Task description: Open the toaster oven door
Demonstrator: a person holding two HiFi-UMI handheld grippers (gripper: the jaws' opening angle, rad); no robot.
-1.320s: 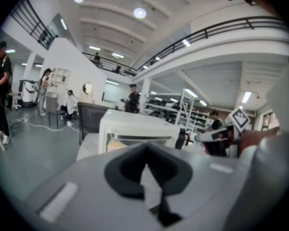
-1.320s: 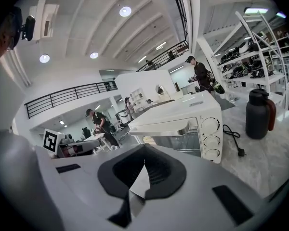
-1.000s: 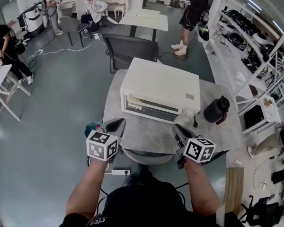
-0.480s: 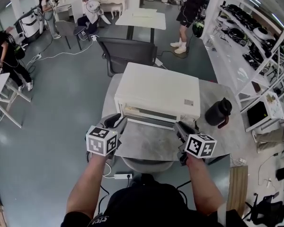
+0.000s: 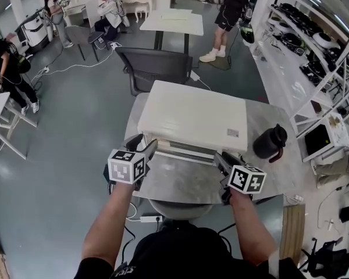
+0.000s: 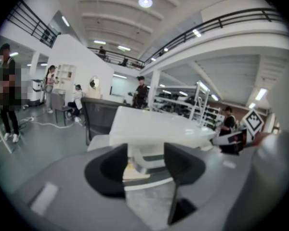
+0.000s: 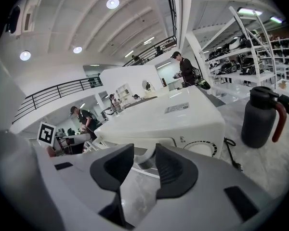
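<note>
A white toaster oven (image 5: 192,118) stands on a round grey table (image 5: 180,182), its front facing me and its door shut. My left gripper (image 5: 143,146) is at the front's left end. Its jaws are opening, and the left end of the door handle (image 6: 145,163) shows in the gap with the pads clear of it. My right gripper (image 5: 219,157) is at the front's right end, by the dial (image 7: 201,149). Its jaws are opening too, and the handle's right end (image 7: 143,157) shows between them, untouched. In their own views the left gripper (image 6: 146,154) and right gripper (image 7: 144,161) hold nothing.
A black jug (image 5: 269,141) with a red handle stands on the table to the right of the oven. A power cord (image 7: 231,153) lies by the oven's right side. A grey chair (image 5: 154,65) is behind the table, and shelves (image 5: 314,45) line the right. People stand far back.
Both grippers have moved forward to the ends of the oven's front, and their jaws have gone from shut to open. The head view has come in over the oven.
</note>
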